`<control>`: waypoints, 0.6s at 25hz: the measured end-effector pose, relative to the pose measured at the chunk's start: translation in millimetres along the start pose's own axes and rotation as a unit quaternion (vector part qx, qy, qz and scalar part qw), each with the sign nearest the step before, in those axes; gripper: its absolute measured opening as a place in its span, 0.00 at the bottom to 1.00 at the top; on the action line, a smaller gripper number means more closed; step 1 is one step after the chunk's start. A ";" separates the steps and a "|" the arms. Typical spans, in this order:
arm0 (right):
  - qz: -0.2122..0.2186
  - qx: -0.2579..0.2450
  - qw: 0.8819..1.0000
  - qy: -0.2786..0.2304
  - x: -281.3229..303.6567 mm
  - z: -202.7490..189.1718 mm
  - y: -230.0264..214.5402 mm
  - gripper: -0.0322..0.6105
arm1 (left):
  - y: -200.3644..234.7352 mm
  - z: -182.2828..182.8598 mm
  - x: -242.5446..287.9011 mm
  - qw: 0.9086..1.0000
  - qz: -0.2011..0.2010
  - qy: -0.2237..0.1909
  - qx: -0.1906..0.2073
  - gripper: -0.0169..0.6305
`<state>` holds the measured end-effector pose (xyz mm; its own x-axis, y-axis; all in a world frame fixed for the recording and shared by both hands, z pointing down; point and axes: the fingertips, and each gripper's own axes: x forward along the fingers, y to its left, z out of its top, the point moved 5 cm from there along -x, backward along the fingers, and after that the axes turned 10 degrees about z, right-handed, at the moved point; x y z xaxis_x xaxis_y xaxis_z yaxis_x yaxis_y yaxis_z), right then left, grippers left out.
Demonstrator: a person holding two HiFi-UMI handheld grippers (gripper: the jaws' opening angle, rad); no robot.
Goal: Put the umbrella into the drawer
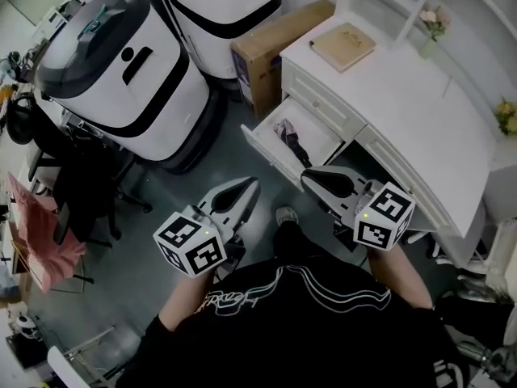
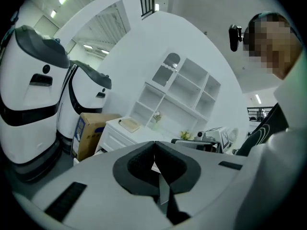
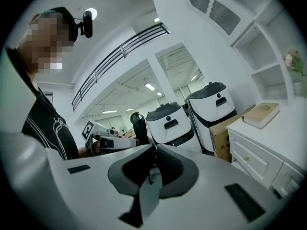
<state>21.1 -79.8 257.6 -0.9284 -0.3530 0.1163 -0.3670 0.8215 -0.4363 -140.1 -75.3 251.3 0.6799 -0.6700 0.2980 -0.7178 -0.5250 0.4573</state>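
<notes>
A small folded umbrella (image 1: 292, 140), dark with pale pink parts, lies inside the open white drawer (image 1: 264, 146) of the white desk (image 1: 420, 136). Both grippers are held up in front of the person's chest, apart from the drawer and below it in the head view. My left gripper (image 1: 249, 186) is shut with nothing between its pads (image 2: 144, 159). My right gripper (image 1: 308, 179) is also shut and empty, its dark pads (image 3: 168, 164) meeting at the tips. From each gripper view the other gripper is visible alongside: the right gripper (image 2: 211, 138) and the left gripper (image 3: 103, 140).
Two large white robots (image 1: 121, 71) stand left of the desk, with a cardboard box (image 1: 271, 51) between them and the desk. A book (image 1: 343, 45) and a flower vase (image 1: 432, 24) sit on the desk. A chair with pink cloth (image 1: 36, 233) is far left.
</notes>
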 end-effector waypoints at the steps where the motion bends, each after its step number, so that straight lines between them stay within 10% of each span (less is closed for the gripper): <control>1: 0.004 0.007 1.000 -0.005 -1.4 2.6 6.4 0.14 | -4.8 2.3 -4.7 1.000 -0.001 -0.003 0.004 0.06; 15: -0.002 -0.002 1.000 -0.023 -19.7 8.5 30.4 0.13 | -43.8 19.4 -20.0 0.999 -0.015 -0.025 0.036 0.06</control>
<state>28.7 -51.7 234.5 -0.9229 -0.3773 0.0764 -0.3717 0.8219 -0.4316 -125.2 -49.1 209.0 0.6945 -0.6777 0.2415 -0.7070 -0.5805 0.4040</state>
